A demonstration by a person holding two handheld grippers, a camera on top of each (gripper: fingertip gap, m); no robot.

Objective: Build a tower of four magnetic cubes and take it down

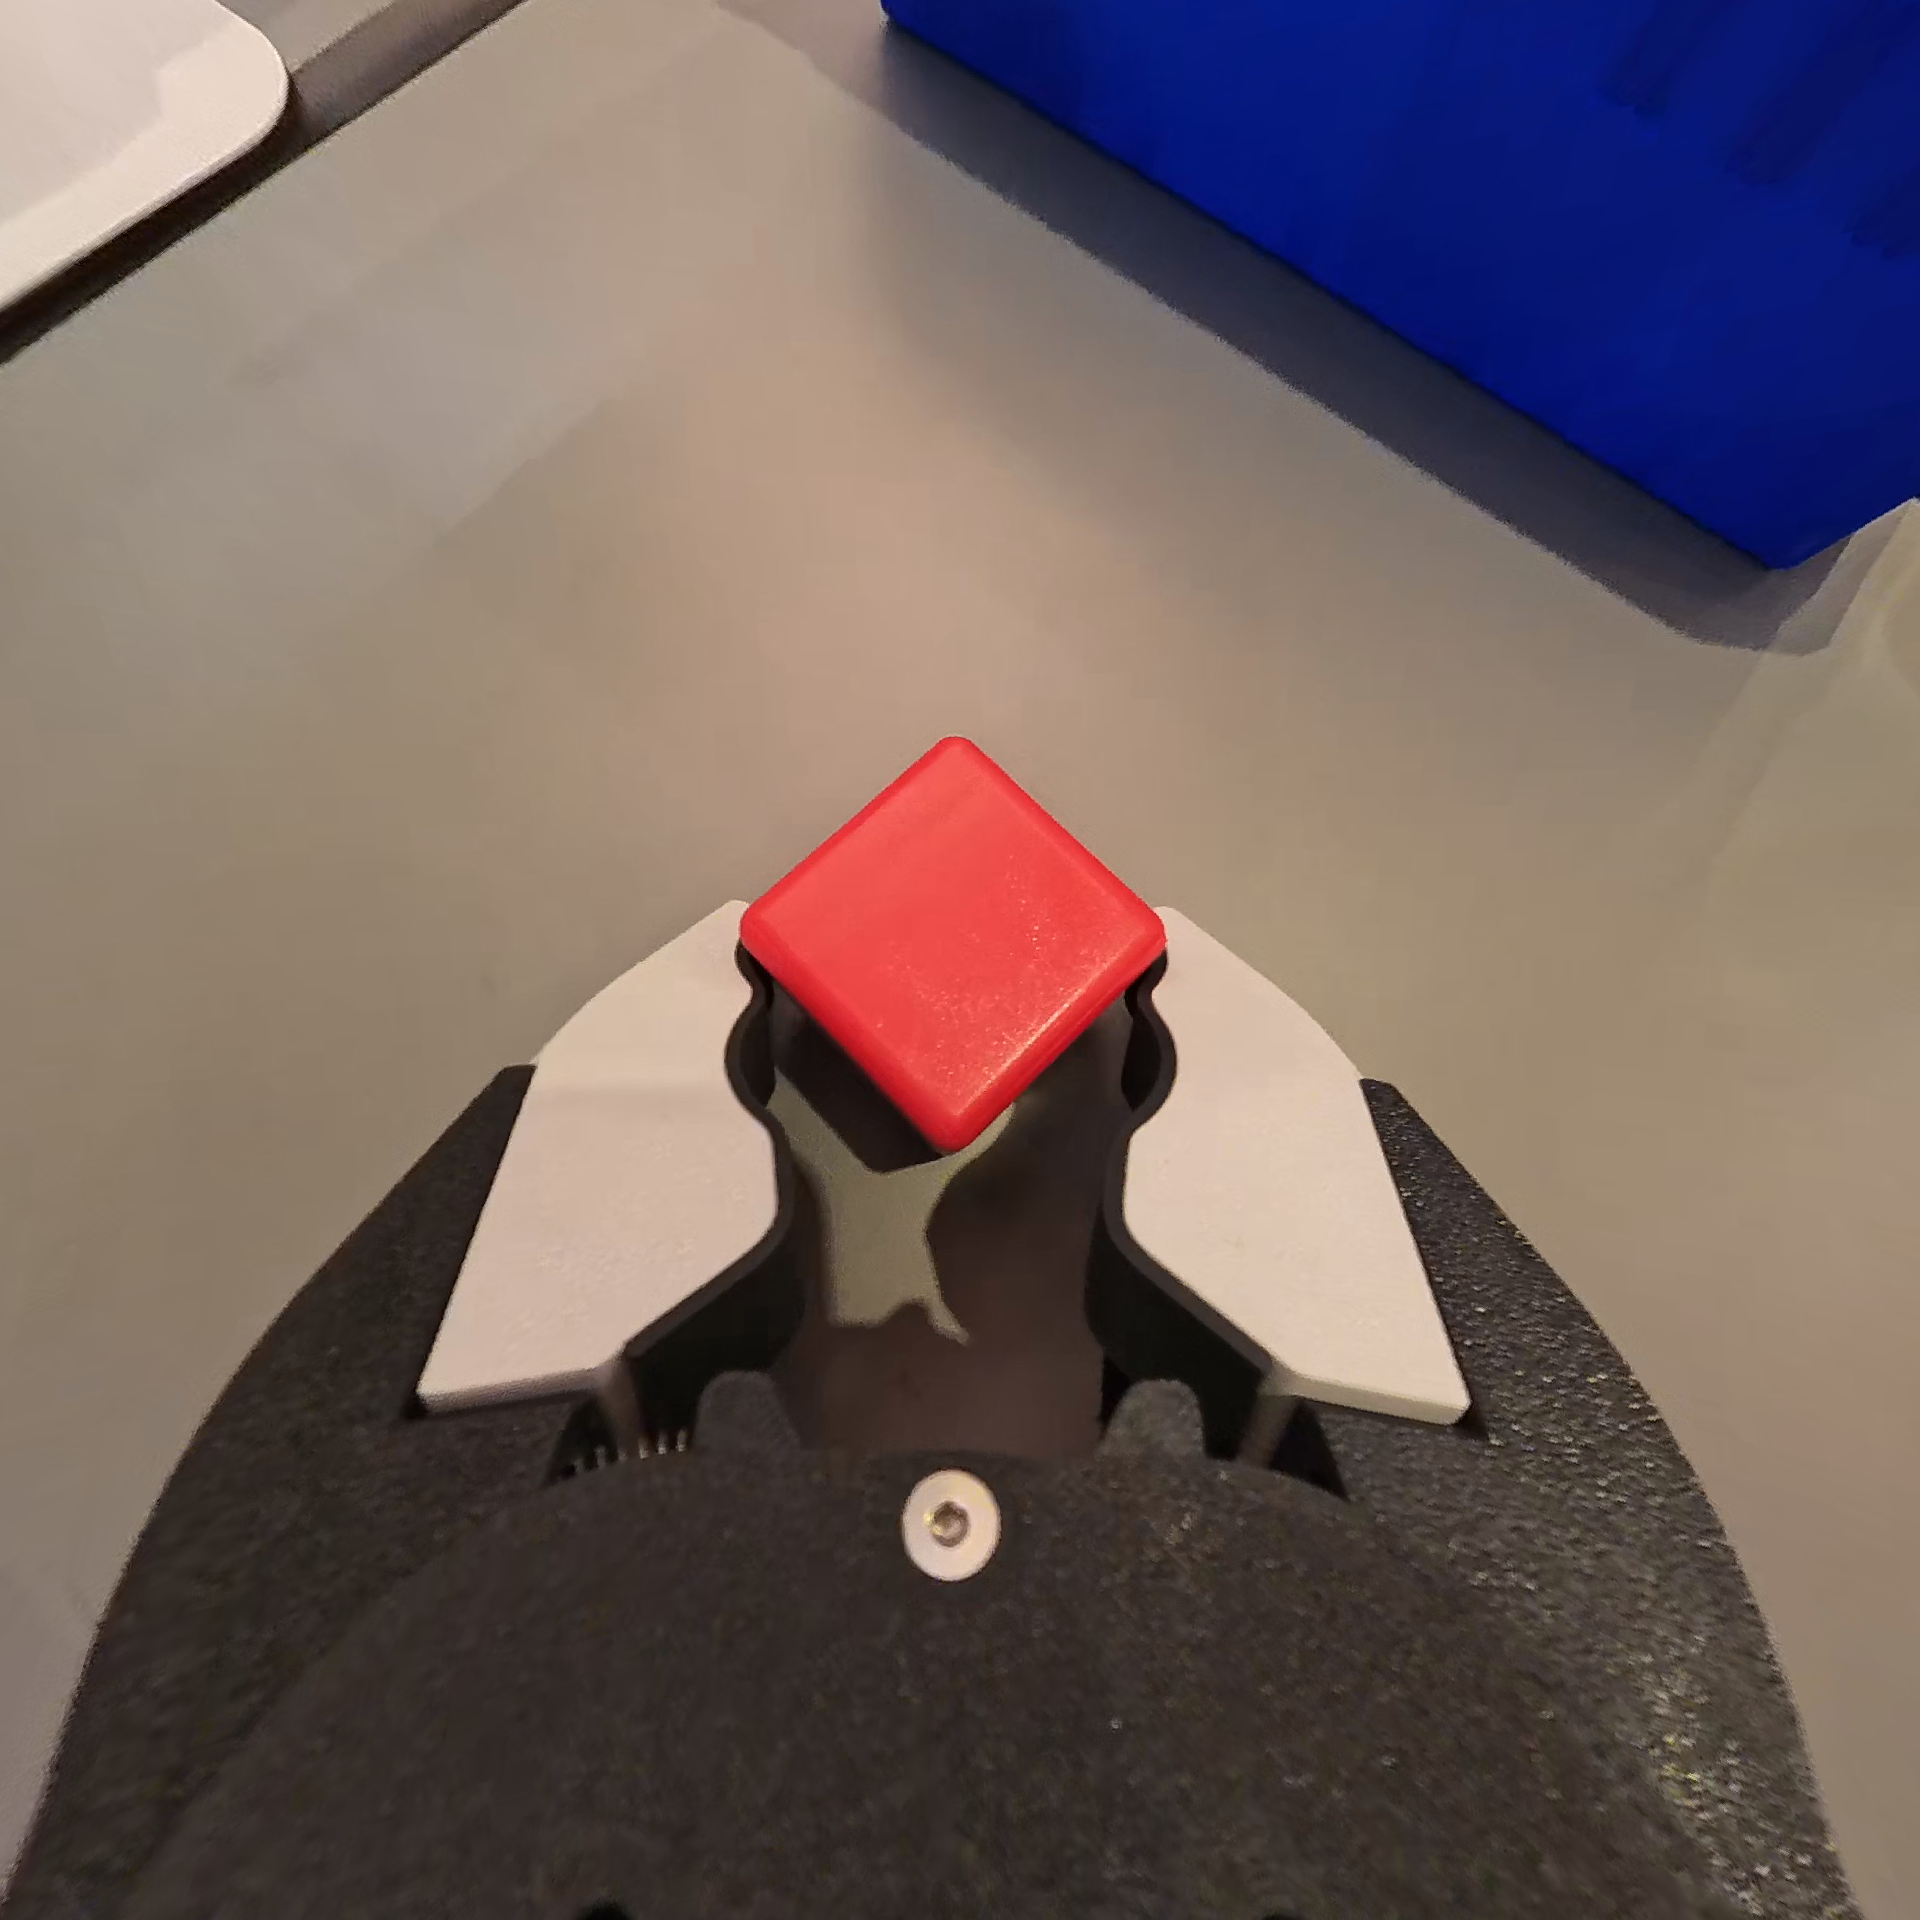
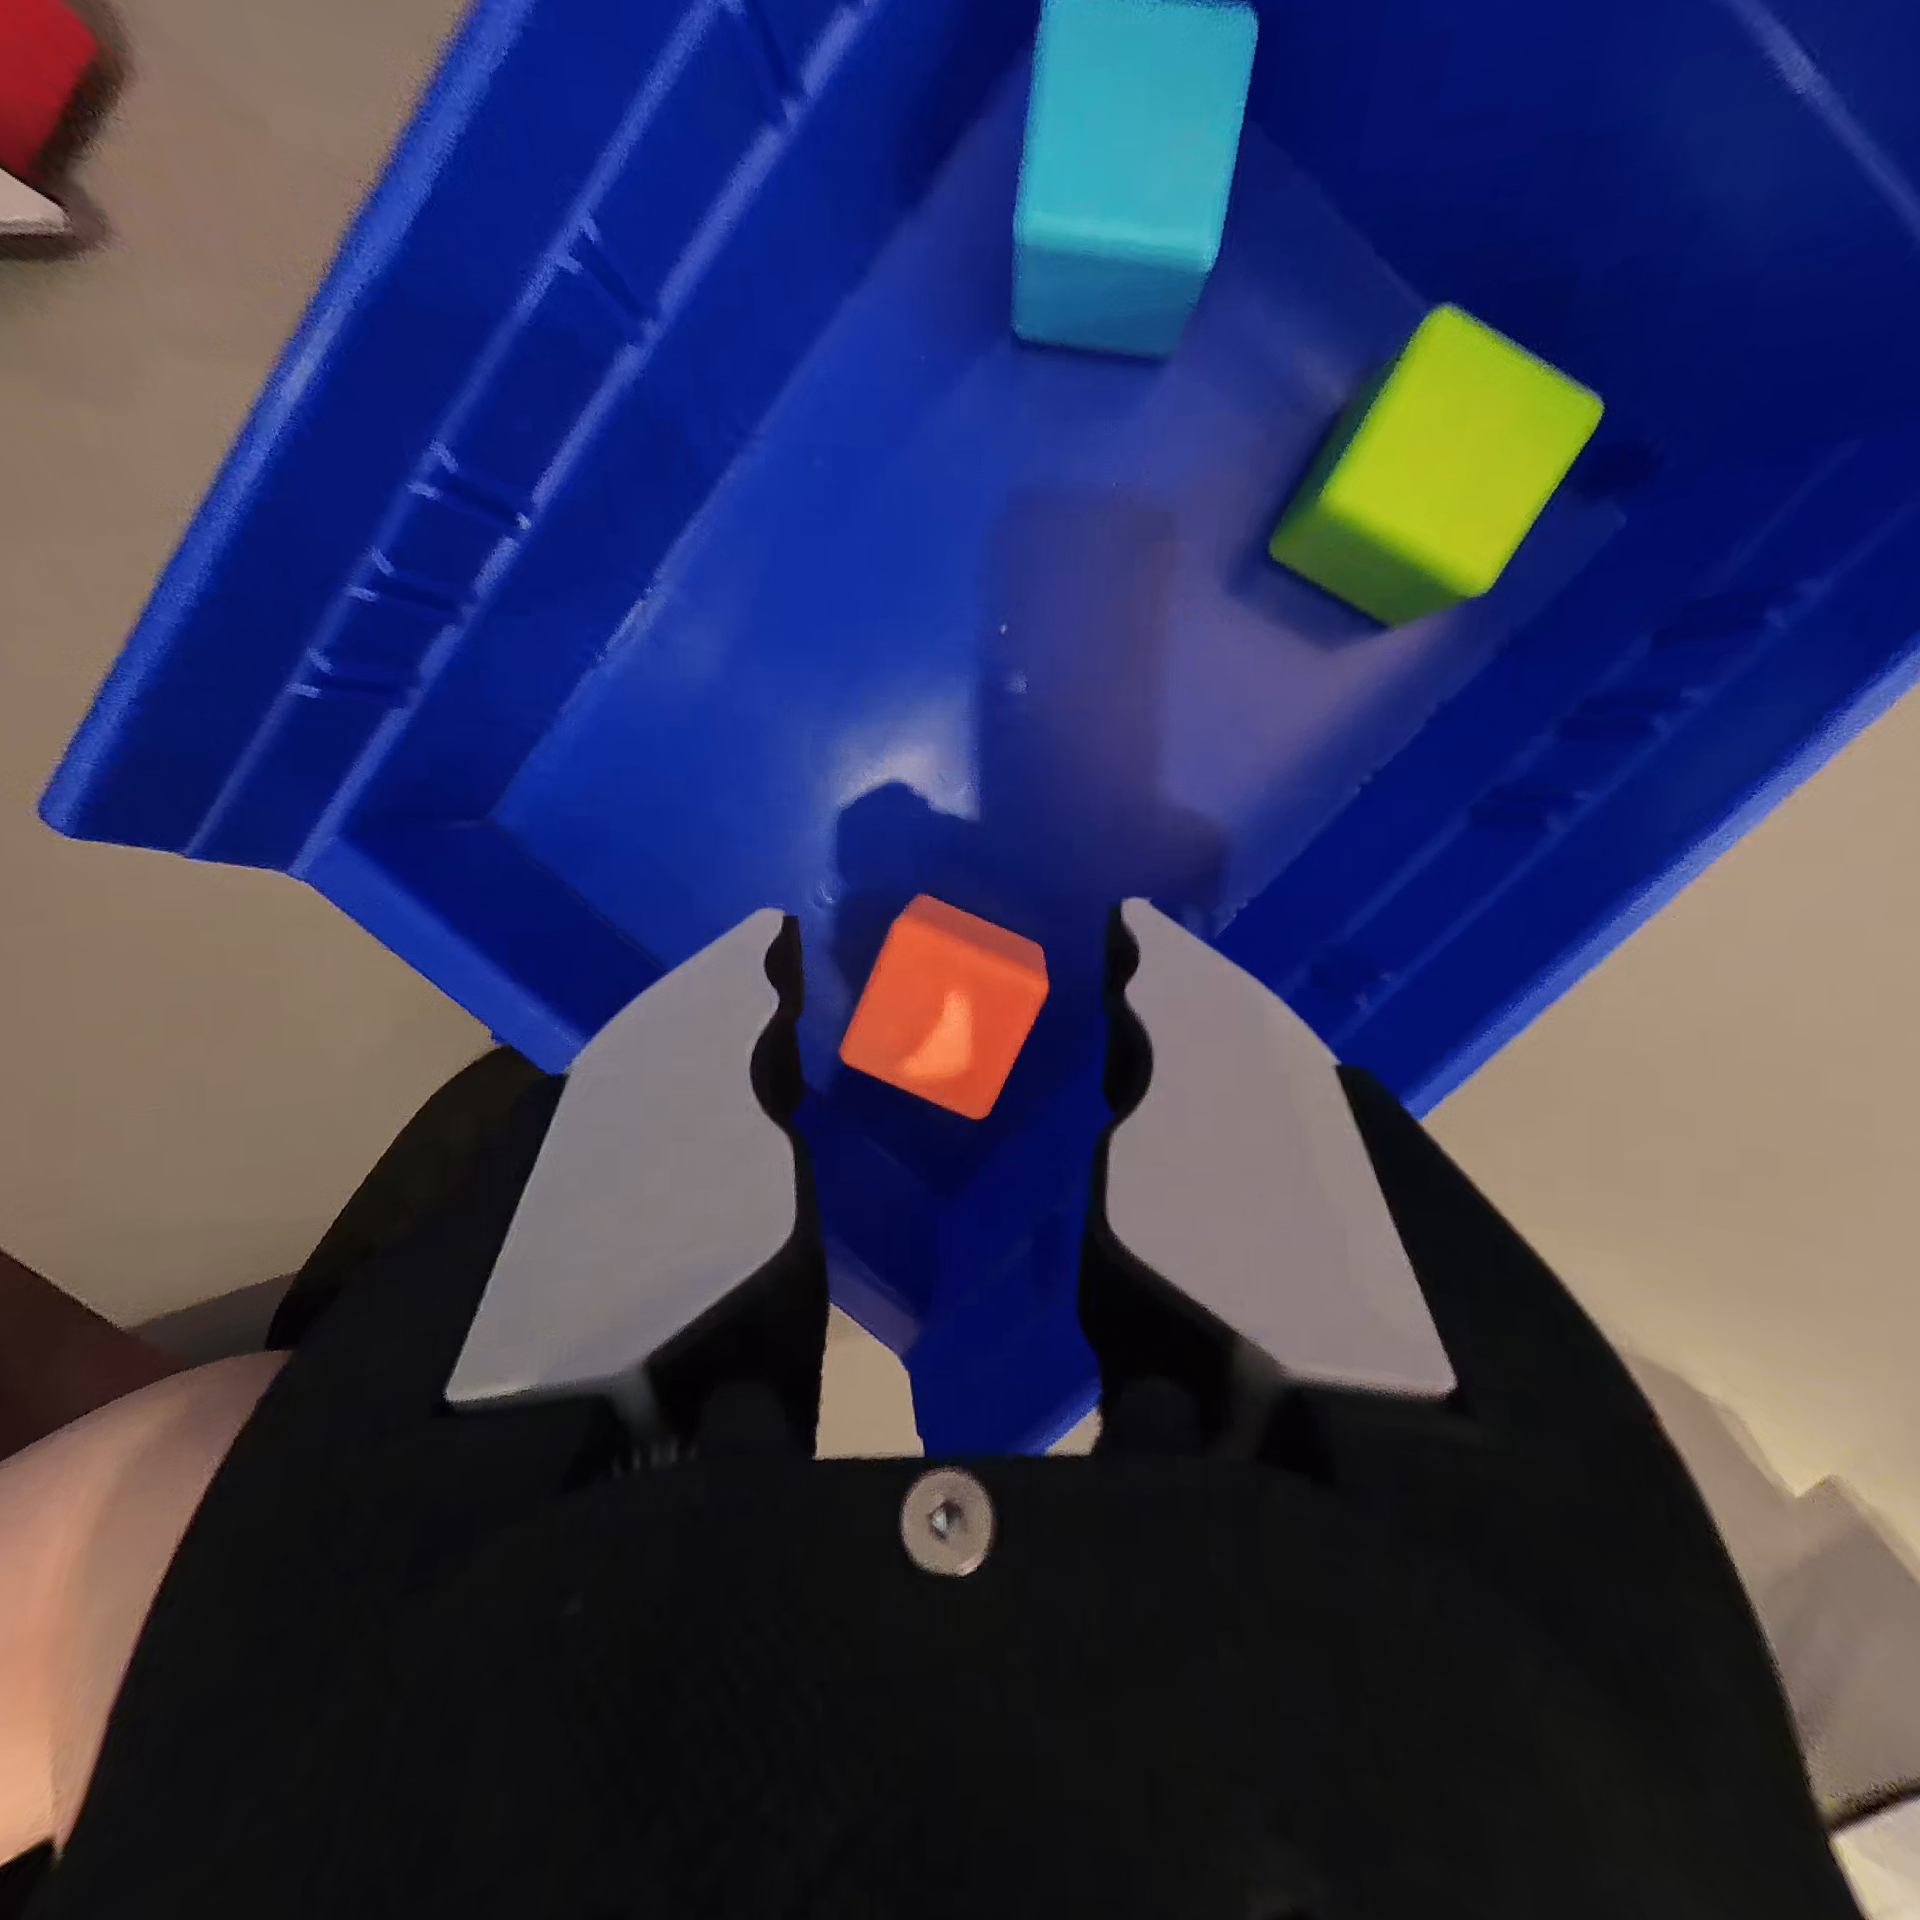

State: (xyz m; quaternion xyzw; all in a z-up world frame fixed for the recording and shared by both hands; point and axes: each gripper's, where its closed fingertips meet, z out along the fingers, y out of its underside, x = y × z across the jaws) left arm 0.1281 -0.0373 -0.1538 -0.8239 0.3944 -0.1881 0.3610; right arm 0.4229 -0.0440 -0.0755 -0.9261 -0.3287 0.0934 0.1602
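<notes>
Left wrist view first: the left gripper (image 1: 953,940) is clamped on one red cube (image 1: 951,940), pinching it corner to corner so it sits like a diamond between the two grey fingers (image 1: 623,1164). It's over the grey table (image 1: 468,623), though whether the cube touches the surface I can't tell. One blue bin (image 1: 1455,229) sits far right, only its outer wall showing. One white flat thing with a rounded corner (image 1: 114,135) is at the far left edge, on a darker strip.

Right wrist view: the right gripper (image 2: 951,997) hangs over the near end of the blue bin (image 2: 582,499) with its fingers spread apart, gripping nothing. One orange cube (image 2: 943,1006) lies on the bin floor in the gap between the fingertips, touching neither. Two more cubes in there: one light blue cube (image 2: 1127,177) at the far end and one lime green cube (image 2: 1439,462) far right, near the bin wall, apart from each other. So three cubes in the bin. A blurry bit of red (image 2: 42,94) shows in the far left corner, outside the bin. Some of the person's hand (image 2: 104,1507) shows at the near left.
</notes>
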